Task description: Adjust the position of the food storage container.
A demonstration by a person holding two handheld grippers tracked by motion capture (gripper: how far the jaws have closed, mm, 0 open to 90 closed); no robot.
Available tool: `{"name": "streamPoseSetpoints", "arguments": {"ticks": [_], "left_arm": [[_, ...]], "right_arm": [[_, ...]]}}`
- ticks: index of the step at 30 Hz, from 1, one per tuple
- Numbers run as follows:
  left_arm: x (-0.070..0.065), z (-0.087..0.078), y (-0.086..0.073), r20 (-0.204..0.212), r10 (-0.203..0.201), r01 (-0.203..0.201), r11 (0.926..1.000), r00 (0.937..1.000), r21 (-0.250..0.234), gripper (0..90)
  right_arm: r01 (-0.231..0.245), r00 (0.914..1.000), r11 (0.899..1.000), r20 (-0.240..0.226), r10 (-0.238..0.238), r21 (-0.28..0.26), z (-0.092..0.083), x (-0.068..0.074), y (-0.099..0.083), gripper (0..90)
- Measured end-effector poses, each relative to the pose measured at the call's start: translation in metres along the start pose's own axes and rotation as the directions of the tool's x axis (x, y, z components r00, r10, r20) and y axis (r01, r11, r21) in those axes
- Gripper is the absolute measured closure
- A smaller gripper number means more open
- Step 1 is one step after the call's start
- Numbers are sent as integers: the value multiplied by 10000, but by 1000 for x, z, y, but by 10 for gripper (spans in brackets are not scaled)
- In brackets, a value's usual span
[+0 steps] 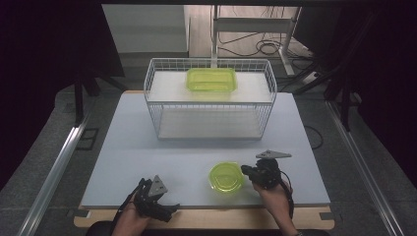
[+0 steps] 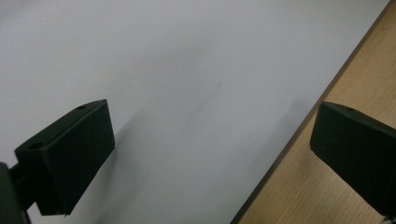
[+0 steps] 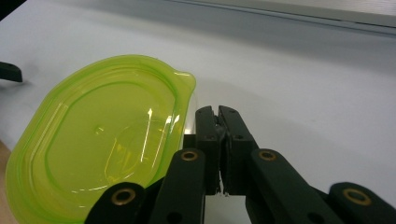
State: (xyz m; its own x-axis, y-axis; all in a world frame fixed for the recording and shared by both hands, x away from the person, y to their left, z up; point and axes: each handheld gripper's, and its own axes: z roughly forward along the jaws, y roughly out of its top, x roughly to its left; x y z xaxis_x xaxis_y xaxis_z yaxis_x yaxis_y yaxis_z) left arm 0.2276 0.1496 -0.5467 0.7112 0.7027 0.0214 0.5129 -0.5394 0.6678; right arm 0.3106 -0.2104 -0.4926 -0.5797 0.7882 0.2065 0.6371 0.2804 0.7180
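Translucent lime-green lid [image 3: 100,140], oval with a raised rim, lies beside the closed, empty right tool [image 3: 218,112].

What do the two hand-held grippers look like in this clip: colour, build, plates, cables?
Both are black. The left gripper has two blocky, flat-faced jaws and a grey three-cornered plate on top. The right gripper has linkage arms with brass-coloured pivot rings, its own grey plate, and a black cable trailing past the hand.
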Motion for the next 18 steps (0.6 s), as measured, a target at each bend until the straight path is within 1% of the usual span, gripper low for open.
{"name": "streamPoseSetpoints", "arguments": {"ticks": [6,8,11,18], "left_arm": [[0,0,0,1,-11,11,10000,10000,-7,0],[0,0,0,-2,-6,6,10000,10000,-8,0],[0,0,0,2,-4,4,10000,10000,-12,0],[0,-1,0,-93,34,-34,10000,10000,-81,0]], "right_arm": [[246,9995,9997,-212,-245,47,4,11,0,866],[328,9993,9995,-200,-327,32,5,13,0,857],[496,9987,9988,-68,-496,53,3,12,0,826],[938,9944,9950,523,-920,-334,-10,6,1,762]]}}
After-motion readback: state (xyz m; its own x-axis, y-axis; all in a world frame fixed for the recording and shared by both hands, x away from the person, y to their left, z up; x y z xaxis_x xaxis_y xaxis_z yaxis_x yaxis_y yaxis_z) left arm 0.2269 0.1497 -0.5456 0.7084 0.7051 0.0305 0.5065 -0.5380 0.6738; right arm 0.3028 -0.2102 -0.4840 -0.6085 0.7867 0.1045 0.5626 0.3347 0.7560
